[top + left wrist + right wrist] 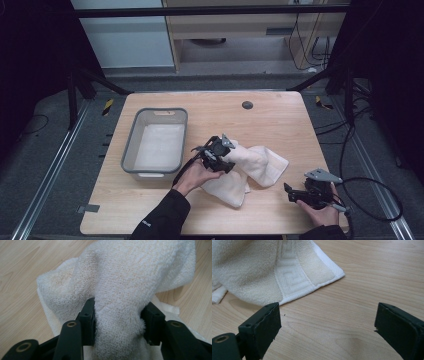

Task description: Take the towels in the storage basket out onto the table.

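towel: crumpled, centre-right of high view | left gripper: jaws hug a towel fold, grip looks loose | right gripper: jaws apart, nothing between | risk: fold could slip free, towel sagging short of grey bin

The towel lies on the table, right of the basin.

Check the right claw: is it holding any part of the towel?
No, the right claw stands open over bare table, with the towel lying beyond it.
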`<state>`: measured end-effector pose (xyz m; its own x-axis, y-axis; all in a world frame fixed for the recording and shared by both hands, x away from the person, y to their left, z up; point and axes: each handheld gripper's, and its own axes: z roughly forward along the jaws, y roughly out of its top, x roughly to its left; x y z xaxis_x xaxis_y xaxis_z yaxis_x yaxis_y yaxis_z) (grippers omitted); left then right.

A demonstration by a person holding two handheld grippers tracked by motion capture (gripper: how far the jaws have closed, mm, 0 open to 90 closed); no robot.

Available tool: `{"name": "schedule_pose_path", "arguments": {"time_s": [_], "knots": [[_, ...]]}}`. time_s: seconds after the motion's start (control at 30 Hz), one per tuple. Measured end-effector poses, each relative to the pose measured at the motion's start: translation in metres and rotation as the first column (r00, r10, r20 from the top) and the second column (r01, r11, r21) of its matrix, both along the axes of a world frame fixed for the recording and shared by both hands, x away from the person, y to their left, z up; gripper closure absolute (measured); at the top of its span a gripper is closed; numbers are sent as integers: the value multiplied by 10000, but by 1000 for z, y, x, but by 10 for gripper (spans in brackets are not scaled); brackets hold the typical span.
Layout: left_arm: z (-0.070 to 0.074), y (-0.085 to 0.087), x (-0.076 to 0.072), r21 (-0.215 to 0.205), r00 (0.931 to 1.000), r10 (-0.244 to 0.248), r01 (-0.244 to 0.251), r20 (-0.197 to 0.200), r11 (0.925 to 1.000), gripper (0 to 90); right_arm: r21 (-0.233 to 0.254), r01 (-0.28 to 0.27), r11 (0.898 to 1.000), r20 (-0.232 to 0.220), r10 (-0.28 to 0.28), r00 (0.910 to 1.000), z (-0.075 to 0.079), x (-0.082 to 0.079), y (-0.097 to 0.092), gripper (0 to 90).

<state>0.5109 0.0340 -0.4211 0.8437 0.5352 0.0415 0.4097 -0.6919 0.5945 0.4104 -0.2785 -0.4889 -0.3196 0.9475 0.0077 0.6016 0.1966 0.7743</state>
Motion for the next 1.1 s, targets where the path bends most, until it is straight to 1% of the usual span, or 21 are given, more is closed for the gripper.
{"name": "schedule_pose_path", "arguments": {"time_s": [0.1, 0.13, 0.17, 0.37, 0.57, 0.6, 0.67, 0.73, 0.77, 0.8, 0.83, 0.87, 0.9, 0.97, 1.0, 1.03, 1.1], "knots": [[4, 2, -2, 93, 9998, 30, -32, 210, 10000, 393, 10, 12, 10000, -5, -12, 10000, 0, 0, 0, 68], [4, 2, -2, 93, 9998, 30, -32, 210, 10000, 365, 10, 12, 10000, -5, -12, 10000, 0, 0, 0, 68], [7, 4, -4, 69, 9994, 54, -57, 329, 10000, 333, -7, 4, 10000, 0, -4, 10000, 0, 0, 0, 68], [22, 17, -14, -263, 9988, 13, 0, 495, 9997, 254, -65, 26, 10000, 14, -26, 10000, 0, 0, 0, 67], [33, 37, -27, -665, 9980, 165, -124, 615, 9977, 233, -61, 60, 10000, 8, -60, 10000, 0, 0, -1, 67], [33, 37, -27, -665, 9980, 165, -124, 615, 9977, 233, -61, 60, 10000, 8, -60, 10000, 0, 0, -1, 67], [34, 46, -33, -816, 9968, 344, -284, 721, 9963, 232, -102, 66, 9999, 25, -66, 10000, -1, 0, -1, 67], [35, 54, -37, -871, 9965, 426, -363, 722, 9955, 227, -112, 71, 9999, 17, -71, 10000, -1, 0, -1, 67], [35, 54, -37, -871, 9965, 426, -363, 722, 9955, 227, -113, 78, 9999, 13, -77, 10000, -1, 0, -1, 67], [35, 61, -40, -998, 9957, 591, -517, 719, 9937, 227, -105, 86, 9999, 8, -86, 10000, -1, 0, -1, 67], [34, 64, -41, -1021, 9953, 658, -584, 710, 9931, 228, -109, 88, 9999, 6, -88, 10000, -1, 0, -1, 67], [34, 64, -41, -1021, 9953, 658, -584, 710, 9931, 229, -109, 88, 9999, 6, -88, 10000, -1, 0, -1, 67], [33, 70, -44, -1079, 9938, 813, -729, 761, 9915, 230, -69, 84, 9999, -28, -84, 10000, -1, 0, -1, 67], [32, 77, -47, -1198, 9920, 969, -868, 808, 9890, 230, -137, 76, 9999, 9, -76, 10000, -1, 0, -1, 67], [32, 77, -47, -1198, 9920, 969, -868, 808, 9890, 230, -124, 87, 9999, -5, -87, 10000, -1, 0, -1, 67], [31, 84, -50, -1343, 9889, 1185, -1059, 901, 9853, 230, -123, 92, 9999, -4, -92, 10000, -1, 0, -1, 67], [30, 92, -53, -1417, 9852, 1392, -1244, 1001, 9821, 231, -132, 119, 9998, -18, -120, 9999, -1, 0, -1, 67]]}}
